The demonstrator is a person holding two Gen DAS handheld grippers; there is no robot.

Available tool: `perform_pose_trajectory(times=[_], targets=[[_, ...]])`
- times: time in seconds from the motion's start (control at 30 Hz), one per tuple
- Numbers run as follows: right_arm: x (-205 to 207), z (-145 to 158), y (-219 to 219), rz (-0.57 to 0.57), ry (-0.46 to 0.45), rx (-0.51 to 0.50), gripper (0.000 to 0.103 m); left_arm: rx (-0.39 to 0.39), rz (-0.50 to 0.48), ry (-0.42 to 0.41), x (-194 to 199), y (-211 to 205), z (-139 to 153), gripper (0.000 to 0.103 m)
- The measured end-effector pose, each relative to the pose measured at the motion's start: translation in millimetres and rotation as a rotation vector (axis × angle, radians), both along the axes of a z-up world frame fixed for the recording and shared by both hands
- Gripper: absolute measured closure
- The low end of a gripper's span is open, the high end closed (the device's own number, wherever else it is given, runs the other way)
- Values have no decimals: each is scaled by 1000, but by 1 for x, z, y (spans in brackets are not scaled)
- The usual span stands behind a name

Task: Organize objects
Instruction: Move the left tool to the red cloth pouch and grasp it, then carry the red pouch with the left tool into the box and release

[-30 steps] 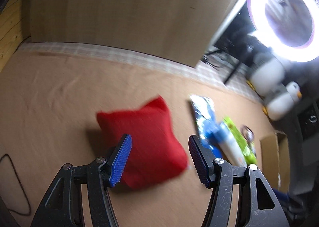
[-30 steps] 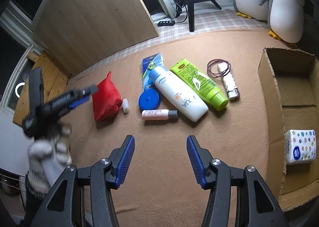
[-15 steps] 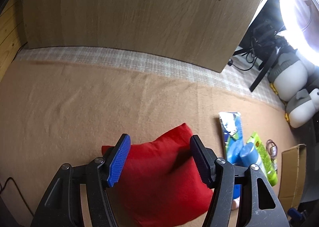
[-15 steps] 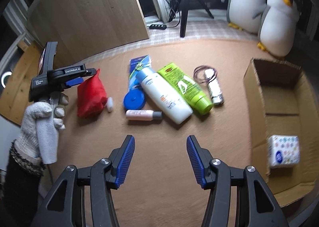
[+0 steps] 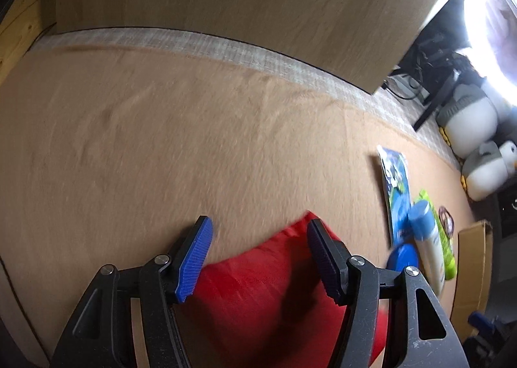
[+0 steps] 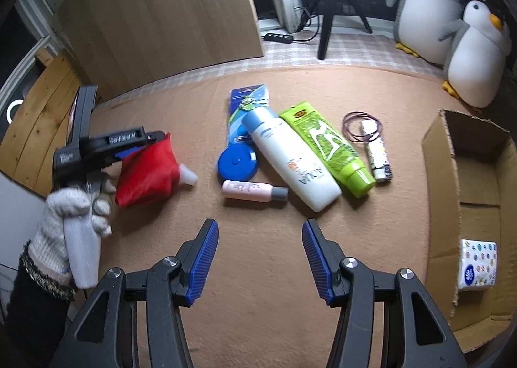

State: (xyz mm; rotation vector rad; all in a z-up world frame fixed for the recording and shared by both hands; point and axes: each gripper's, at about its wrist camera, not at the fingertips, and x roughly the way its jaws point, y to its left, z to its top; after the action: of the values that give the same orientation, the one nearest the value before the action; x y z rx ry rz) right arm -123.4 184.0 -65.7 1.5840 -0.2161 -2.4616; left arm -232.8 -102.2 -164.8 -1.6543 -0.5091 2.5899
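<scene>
Red pouch (image 6: 145, 171), tan carpet (image 6: 258, 232). White bottle (image 6: 290, 158) with pale blue cap end, lime-green tube (image 6: 326, 145), blue round lid (image 6: 237, 164), pink bottle (image 6: 247, 189) with grey cap. Brown cardboard box (image 6: 442, 206); white tissue pack (image 6: 477, 264) with coloured dots. 2 grey-white penguin plushies (image 6: 471, 54), orange beaks. Checked rug strip (image 6: 290, 54).

Cardboard box (image 6: 439, 206) is cut off at the right edge.

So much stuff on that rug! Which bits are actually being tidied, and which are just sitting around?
Being tidied:
red pouch
white bottle
green tube
pink bottle
blue disc
blue packet
small tube
hair ties
cardboard box
tissue pack, already inside

Just there:
penguins
tripod
power strip
wooden board
</scene>
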Motion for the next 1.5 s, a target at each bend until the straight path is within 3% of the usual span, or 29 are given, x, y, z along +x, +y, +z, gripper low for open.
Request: perform_pose_trajectory(times=[0.1,0.5,0.67,0.77,0.9,1.13,1.23,1.5], targets=[[-2,-3,-7,15,-9,-17,53,-22,-20,6,16,6,0,39],[-1,-14,-13,35,-55,-91,53,28,-87,24,84,46,0,39],[1,-21,-13,44,-77,-108,53,73,-188,21,105,83,2,39],[3,-26,-14,56,-96,-121,53,61,-226,33,116,96,10,36],[5,-32,-16,70,-116,-136,50,60,-210,64,133,86,29,19],[9,-43,-25,109,-165,-157,43,118,-214,15,170,53,34,16],[10,-51,-33,134,-197,-173,42,168,-228,-22,180,52,24,15],[6,-69,-49,175,-260,-216,42,205,-275,-42,193,66,14,15]])
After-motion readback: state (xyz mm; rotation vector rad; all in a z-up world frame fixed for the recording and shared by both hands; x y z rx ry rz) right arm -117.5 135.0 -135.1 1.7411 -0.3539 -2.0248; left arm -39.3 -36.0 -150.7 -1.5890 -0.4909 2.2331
